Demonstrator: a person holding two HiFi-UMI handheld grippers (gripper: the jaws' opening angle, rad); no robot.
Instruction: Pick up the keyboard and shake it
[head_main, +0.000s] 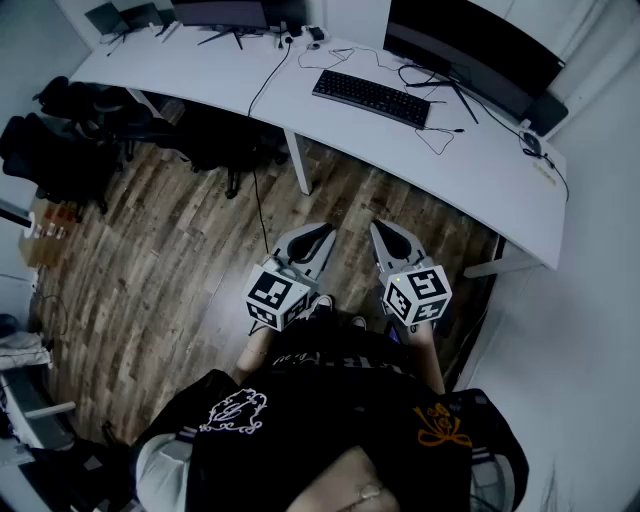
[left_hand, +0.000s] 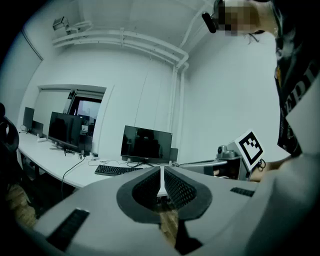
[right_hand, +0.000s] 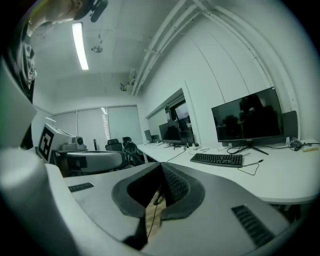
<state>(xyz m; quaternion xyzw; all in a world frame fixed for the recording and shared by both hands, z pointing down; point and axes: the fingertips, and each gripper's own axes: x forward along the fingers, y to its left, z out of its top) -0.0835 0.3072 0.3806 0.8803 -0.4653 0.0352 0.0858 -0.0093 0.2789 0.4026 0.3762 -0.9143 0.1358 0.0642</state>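
A black keyboard (head_main: 371, 97) lies on the long white desk (head_main: 480, 170), in front of a dark monitor (head_main: 470, 45). It also shows in the left gripper view as the keyboard (left_hand: 114, 170) and in the right gripper view as the keyboard (right_hand: 217, 159), far ahead of both pairs of jaws. My left gripper (head_main: 326, 230) and right gripper (head_main: 376, 228) hang side by side over the wooden floor, well short of the desk. Both are shut with nothing between the jaws.
A second monitor (head_main: 215, 12) stands at the desk's far left. Cables (head_main: 440, 135) trail across the desk and one hangs down to the floor. Dark office chairs (head_main: 90, 120) are tucked under the desk at left. A white desk leg (head_main: 298, 160) stands ahead.
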